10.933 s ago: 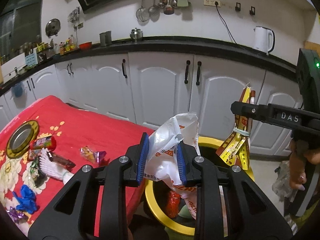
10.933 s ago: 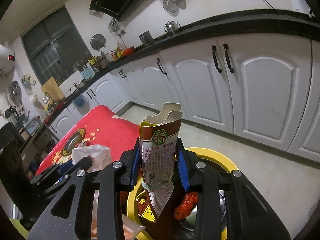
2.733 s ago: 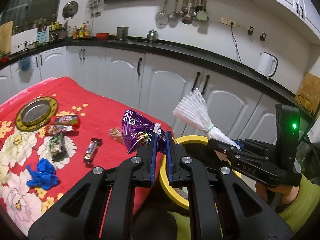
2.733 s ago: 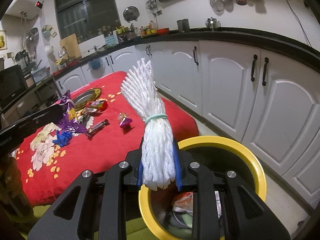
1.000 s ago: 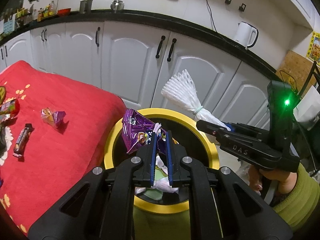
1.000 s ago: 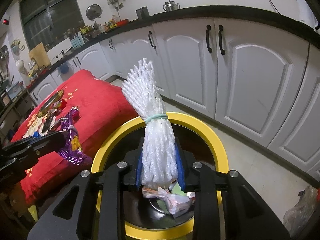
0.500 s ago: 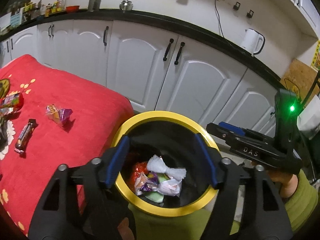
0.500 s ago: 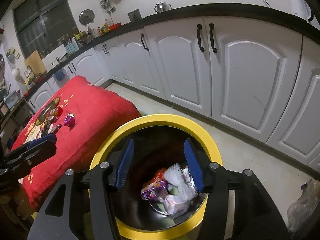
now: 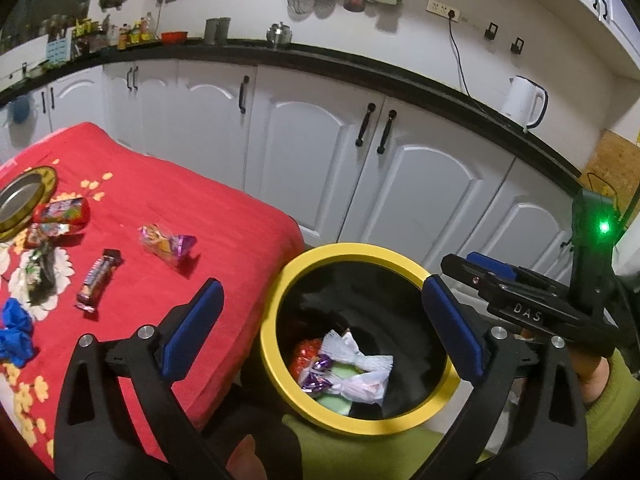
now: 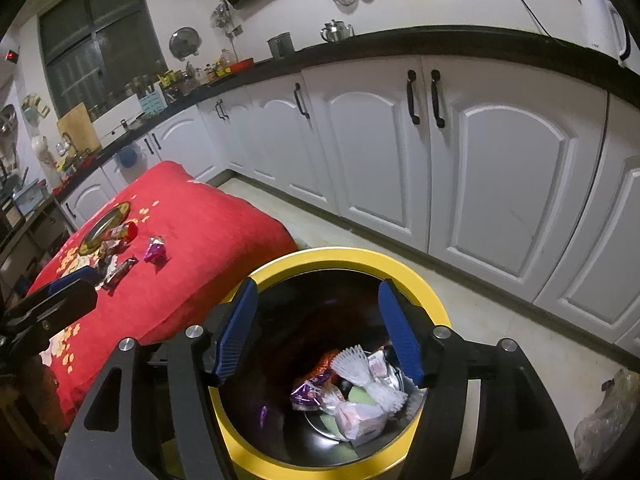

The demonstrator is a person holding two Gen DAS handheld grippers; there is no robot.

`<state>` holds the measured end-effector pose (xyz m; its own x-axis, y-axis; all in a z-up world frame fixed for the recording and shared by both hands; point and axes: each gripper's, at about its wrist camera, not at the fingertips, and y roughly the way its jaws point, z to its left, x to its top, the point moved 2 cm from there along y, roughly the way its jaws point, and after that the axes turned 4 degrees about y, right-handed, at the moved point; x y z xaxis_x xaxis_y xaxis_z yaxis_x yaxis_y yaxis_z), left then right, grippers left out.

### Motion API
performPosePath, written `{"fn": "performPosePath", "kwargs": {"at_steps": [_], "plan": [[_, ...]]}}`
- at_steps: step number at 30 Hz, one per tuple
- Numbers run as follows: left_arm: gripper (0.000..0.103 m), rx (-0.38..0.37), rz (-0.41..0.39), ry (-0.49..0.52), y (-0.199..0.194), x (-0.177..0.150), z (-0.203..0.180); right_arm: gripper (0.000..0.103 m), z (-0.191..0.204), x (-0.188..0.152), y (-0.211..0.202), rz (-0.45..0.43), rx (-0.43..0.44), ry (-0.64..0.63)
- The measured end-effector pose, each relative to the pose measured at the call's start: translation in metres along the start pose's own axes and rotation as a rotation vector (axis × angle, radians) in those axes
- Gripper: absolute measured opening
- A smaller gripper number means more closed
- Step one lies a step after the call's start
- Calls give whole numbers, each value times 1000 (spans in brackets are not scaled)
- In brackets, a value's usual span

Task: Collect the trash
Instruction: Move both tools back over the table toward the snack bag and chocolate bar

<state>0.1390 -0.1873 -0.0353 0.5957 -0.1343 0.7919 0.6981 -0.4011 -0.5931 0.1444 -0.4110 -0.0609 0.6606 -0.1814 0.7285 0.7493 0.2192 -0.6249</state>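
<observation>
Two grippers: both spread wide with nothing between the blue pads, both held over the bin.
Left gripper (image 9: pixel 320 320): jaws apart, one pad over the red cloth edge, the other over the bin's right rim; the bin mouth lies between and below the fingers.
Right gripper (image 10: pixel 318 326): jaws apart, the blue pads frame the bin opening, trash lying straight below between them.
Yellow-rimmed bin (image 9: pixel 348 250): stands on the floor just beside the corner of the table, black inside.
Trash in the bin: white foam net (image 10: pixel 370 384) on top, purple wrapper (image 10: pixel 306 392) to its left, a white plastic bag (image 9: pixel 360 388) and something red (image 9: pixel 306 358) beneath.
Red tablecloth (image 9: pixel 180 200): covers the table left of the bin, with a flower print.
Trash on the cloth: a pink and purple candy wrapper (image 9: pixel 168 242) nearest the bin, a chocolate bar (image 9: pixel 98 278) further left, then a dark wrapper (image 9: pixel 42 276), a blue crumpled piece (image 9: pixel 14 332) and a red packet (image 9: pixel 64 212), all well apart from both grippers.
Gold-rimmed plate (image 9: pixel 20 200): at the far left of the cloth, touching the red packet.
White cabinets (image 10: pixel 500 168): behind the bin, under a black counter.
Kettle (image 9: pixel 524 106): white, on the counter at the right.
</observation>
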Motion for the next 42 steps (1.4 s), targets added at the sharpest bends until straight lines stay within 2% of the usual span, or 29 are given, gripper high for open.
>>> {"fn": "performPosePath", "kwargs": {"at_steps": [12,21,29,35,42], "plan": [[91,72,-71,-30,-26,5,21,61,32,3,-7,-21,51,-57],[91,160,-138,-84,-53,9,56,61,77,4,-7,-18,127,-125],[91,208,-170,-146,-73,6,86,61,122,1,-2,0,187,-191],[91,250,-169,-162,-83,4,107,61,152,3,0,0,222,-243],[91,350,-137,-174,-97,-3,147,61,185,5,12,18,261,-277]]}}
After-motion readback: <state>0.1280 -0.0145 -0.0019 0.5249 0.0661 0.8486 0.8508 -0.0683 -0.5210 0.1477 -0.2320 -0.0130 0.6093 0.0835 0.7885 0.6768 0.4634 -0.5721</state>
